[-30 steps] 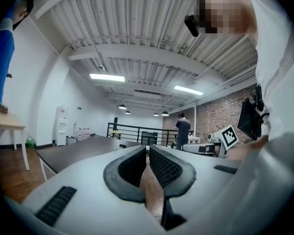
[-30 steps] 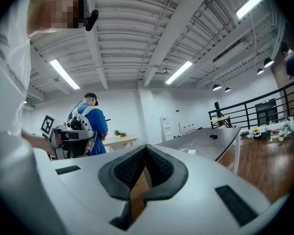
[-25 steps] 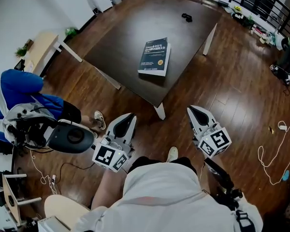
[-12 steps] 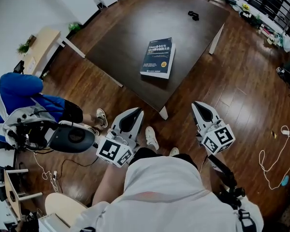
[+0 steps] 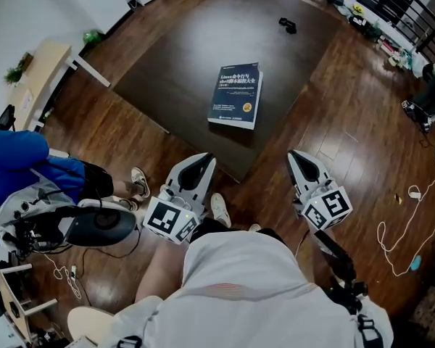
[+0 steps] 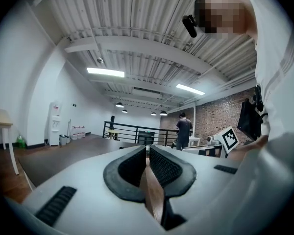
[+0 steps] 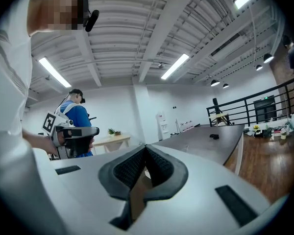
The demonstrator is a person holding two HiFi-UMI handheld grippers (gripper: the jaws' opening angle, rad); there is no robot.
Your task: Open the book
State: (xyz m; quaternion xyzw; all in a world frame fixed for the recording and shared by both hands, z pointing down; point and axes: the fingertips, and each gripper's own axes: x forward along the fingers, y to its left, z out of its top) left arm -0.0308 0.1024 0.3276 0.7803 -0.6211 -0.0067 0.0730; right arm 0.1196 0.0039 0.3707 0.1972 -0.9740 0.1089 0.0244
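Book lies closed on the dark worktop, above both hand-held grippers, left and right, jaws together and empty.

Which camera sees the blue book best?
The head view: the book lies closed, whole cover showing, on the dark table. The left gripper view misses it; the right gripper view shows only the table edge-on.

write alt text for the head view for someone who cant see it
A closed blue book lies on a dark table, seen from above. Nearer the wearer, the left gripper and right gripper point toward the table, both shut and empty.
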